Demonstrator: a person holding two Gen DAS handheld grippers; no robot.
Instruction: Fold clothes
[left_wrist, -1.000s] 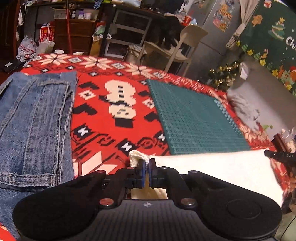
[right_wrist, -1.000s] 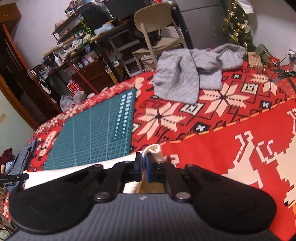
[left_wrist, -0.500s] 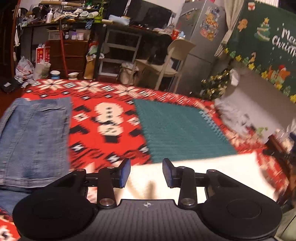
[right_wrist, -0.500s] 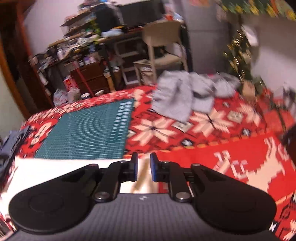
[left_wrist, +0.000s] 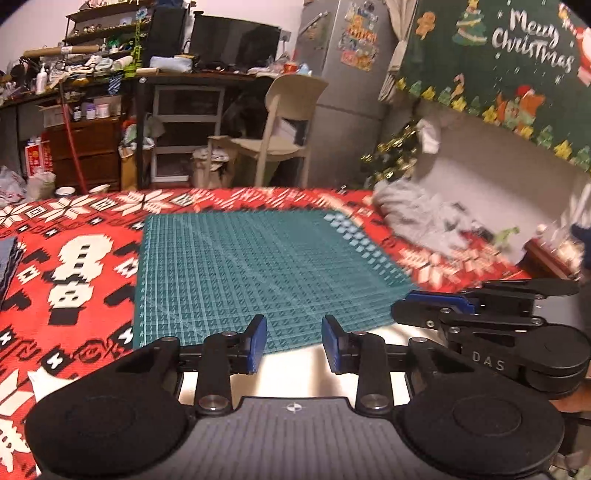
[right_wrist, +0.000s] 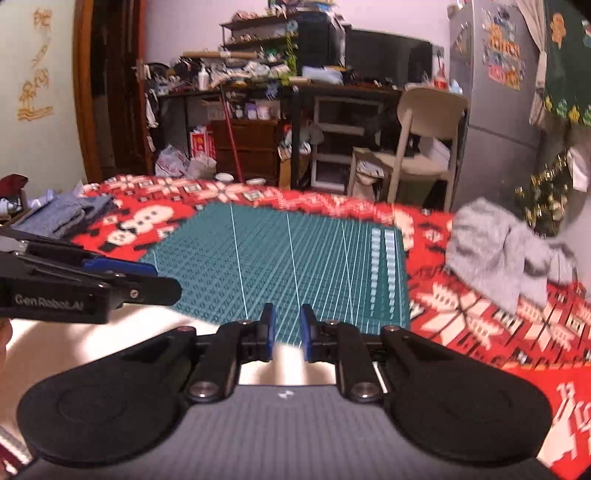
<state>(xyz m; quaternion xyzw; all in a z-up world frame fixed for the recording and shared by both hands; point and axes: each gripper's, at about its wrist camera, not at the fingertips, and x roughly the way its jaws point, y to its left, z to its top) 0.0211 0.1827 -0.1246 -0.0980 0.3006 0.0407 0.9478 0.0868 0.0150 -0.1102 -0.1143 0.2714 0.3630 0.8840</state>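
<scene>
A folded white garment (left_wrist: 291, 373) lies on the red patterned cloth, at the near edge of the green cutting mat (left_wrist: 258, 273). My left gripper (left_wrist: 293, 343) hovers over it, open, with nothing between its blue pads. My right gripper (right_wrist: 287, 332) is also open, with a narrower gap, above the same white garment (right_wrist: 55, 343). The two grippers are close together: the right gripper (left_wrist: 400, 304) shows at the right of the left wrist view, and the left gripper (right_wrist: 166, 282) at the left of the right wrist view. A crumpled grey garment (right_wrist: 498, 251) lies at the far right.
Folded jeans (right_wrist: 62, 214) lie at the left side of the red cloth (right_wrist: 480, 325). Behind the table stand a beige chair (left_wrist: 284, 122), cluttered shelves and a fridge (left_wrist: 347, 74). A small Christmas tree (left_wrist: 395, 155) stands at the back right.
Both grippers let go of the white garment's corners and opened. They lifted, tilted up and drew close to each other; the garment now lies flat below them.
</scene>
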